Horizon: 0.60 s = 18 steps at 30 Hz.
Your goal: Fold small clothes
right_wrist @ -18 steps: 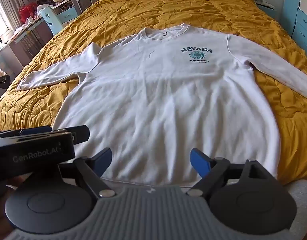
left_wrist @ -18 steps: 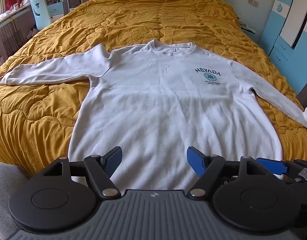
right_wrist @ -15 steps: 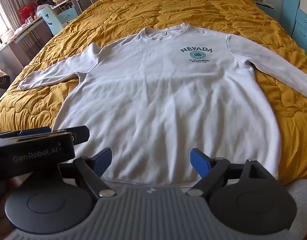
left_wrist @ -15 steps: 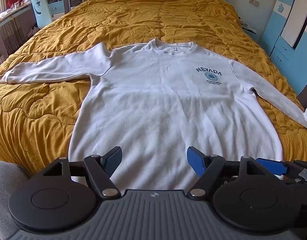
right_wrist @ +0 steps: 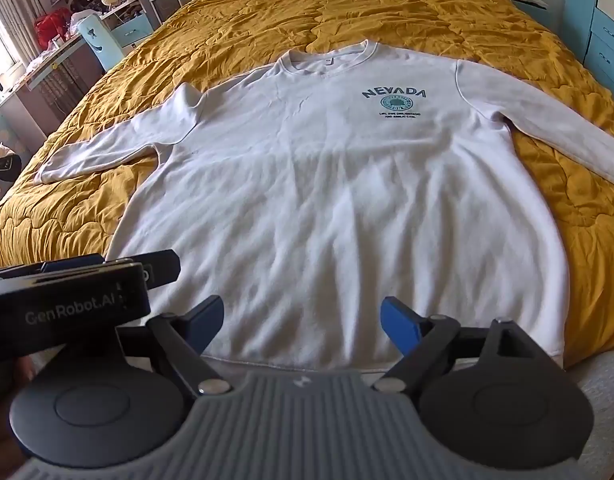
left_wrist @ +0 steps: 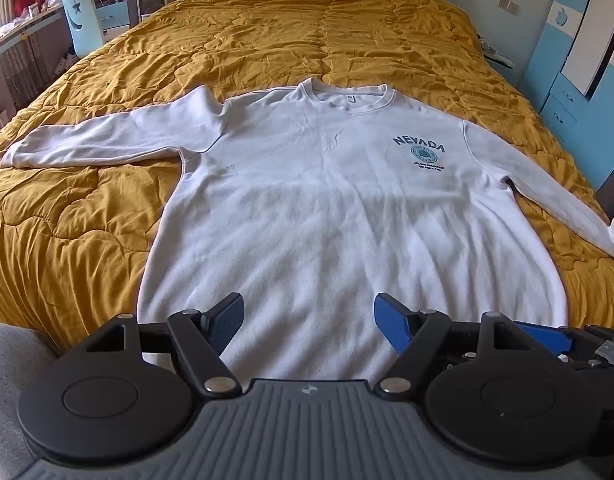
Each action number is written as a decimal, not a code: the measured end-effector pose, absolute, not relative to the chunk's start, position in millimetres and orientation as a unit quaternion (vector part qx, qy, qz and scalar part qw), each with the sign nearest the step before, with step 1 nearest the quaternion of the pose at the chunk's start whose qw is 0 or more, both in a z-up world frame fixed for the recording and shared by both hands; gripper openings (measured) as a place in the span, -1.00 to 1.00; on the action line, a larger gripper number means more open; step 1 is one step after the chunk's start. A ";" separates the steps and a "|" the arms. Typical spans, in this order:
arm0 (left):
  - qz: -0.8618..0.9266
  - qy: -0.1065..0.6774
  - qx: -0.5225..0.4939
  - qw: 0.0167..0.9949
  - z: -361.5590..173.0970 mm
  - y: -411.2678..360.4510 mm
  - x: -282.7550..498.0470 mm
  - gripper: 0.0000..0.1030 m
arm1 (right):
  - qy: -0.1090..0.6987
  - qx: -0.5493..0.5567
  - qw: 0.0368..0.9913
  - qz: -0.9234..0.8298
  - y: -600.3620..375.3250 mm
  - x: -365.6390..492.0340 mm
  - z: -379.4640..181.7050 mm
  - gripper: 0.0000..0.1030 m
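The sweatshirt's (left_wrist: 327, 216) hem at the near edge of the bed (left_wrist: 267, 32) is hidden in the left wrist view behind the left gripper's (left_wrist: 309, 316) grey body. In the right wrist view, its right sleeve (right_wrist: 547, 120) is cut off by the picture's right edge, cuff unseen. The small lines of print (right_wrist: 399, 115) under "NEVADA" are too small to read. The left gripper (right_wrist: 67, 296) enters at the left edge, mostly cropped. Clutter on the desk (right_wrist: 35, 68) beyond the bed's left edge is too small to identify.
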State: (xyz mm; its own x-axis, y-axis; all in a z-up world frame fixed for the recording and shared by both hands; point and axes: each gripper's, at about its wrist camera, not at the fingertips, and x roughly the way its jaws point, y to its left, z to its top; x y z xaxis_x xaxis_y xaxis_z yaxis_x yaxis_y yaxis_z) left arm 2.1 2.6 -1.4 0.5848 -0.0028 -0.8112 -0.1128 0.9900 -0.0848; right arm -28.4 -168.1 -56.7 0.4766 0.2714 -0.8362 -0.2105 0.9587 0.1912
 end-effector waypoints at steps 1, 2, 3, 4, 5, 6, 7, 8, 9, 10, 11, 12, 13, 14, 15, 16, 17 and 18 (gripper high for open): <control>0.031 0.453 -0.061 0.889 -1.4 2.3 2.1 0.69 | 0.493 0.032 0.858 0.140 -168.2 -28.0 -56.9 0.58; 0.031 0.453 -0.060 0.889 -1.6 2.1 2.7 0.69 | 0.493 0.033 0.858 0.141 -168.9 -27.3 -57.0 0.58; 0.031 0.454 -0.061 0.888 -1.5 2.2 2.8 0.69 | 0.494 0.033 0.858 0.141 -168.8 -27.1 -57.3 0.58; 0.031 0.455 -0.063 0.888 -1.5 2.3 3.2 0.69 | 0.494 0.032 0.858 0.140 -168.5 -27.2 -57.4 0.58; 0.030 0.456 -0.064 0.887 -1.7 2.8 3.3 0.69 | 0.494 0.032 0.857 0.141 -168.2 -27.0 -57.4 0.58; 0.029 0.458 -0.065 0.886 -2.1 3.5 3.5 0.69 | 0.495 0.032 0.857 0.141 -168.1 -26.4 -57.7 0.58; 0.029 0.459 -0.065 0.886 -2.3 4.0 3.5 0.69 | 0.494 0.031 0.857 0.141 -168.3 -26.5 -58.0 0.58; 0.029 0.460 -0.065 0.885 -2.3 4.3 3.7 0.69 | 0.494 0.031 0.857 0.141 -168.4 -26.5 -58.0 0.58; 0.029 0.460 -0.065 0.885 -2.5 4.7 3.8 0.69 | 0.495 0.031 0.857 0.141 -168.1 -26.2 -58.4 0.58; 0.030 0.461 -0.066 0.885 -2.7 4.9 3.7 0.69 | 0.495 0.031 0.857 0.141 -167.9 -26.0 -58.7 0.58; 0.030 0.461 -0.065 0.884 -2.9 5.1 3.7 0.69 | 0.495 0.031 0.857 0.141 -167.7 -26.2 -58.9 0.58; 0.030 0.462 -0.065 0.884 -2.8 5.2 3.9 0.69 | 0.495 0.030 0.857 0.141 -167.2 -26.6 -58.8 0.58; 0.030 0.463 -0.064 0.884 -3.1 5.5 4.3 0.69 | 0.495 0.030 0.857 0.141 -166.9 -26.6 -58.9 0.58; 0.029 0.464 -0.064 0.883 -3.3 5.9 4.2 0.69 | 0.495 0.030 0.857 0.142 -166.9 -26.5 -59.0 0.58; 0.029 0.463 -0.064 0.884 -3.5 5.8 4.1 0.69 | 0.495 0.031 0.857 0.142 -166.9 -26.5 -59.1 0.58; 0.029 0.462 -0.063 0.884 -4.0 5.7 3.8 0.69 | 0.496 0.031 0.856 0.143 -166.6 -26.4 -59.4 0.58; 0.029 0.463 -0.062 0.884 -4.1 5.7 3.9 0.69 | 0.496 0.031 0.856 0.143 -166.0 -26.4 -59.9 0.58; 0.030 0.463 -0.062 0.884 -4.5 5.8 3.9 0.69 | 0.496 0.030 0.856 0.144 -165.7 -26.2 -60.1 0.58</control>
State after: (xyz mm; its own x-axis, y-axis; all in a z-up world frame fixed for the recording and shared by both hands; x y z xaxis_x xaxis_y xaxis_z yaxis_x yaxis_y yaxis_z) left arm 3.9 5.8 -4.5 0.5699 -0.0049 -0.8217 -0.1098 0.9906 -0.0821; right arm -26.2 -165.7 -60.1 0.4663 0.2759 -0.8405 -0.2159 0.9569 0.1944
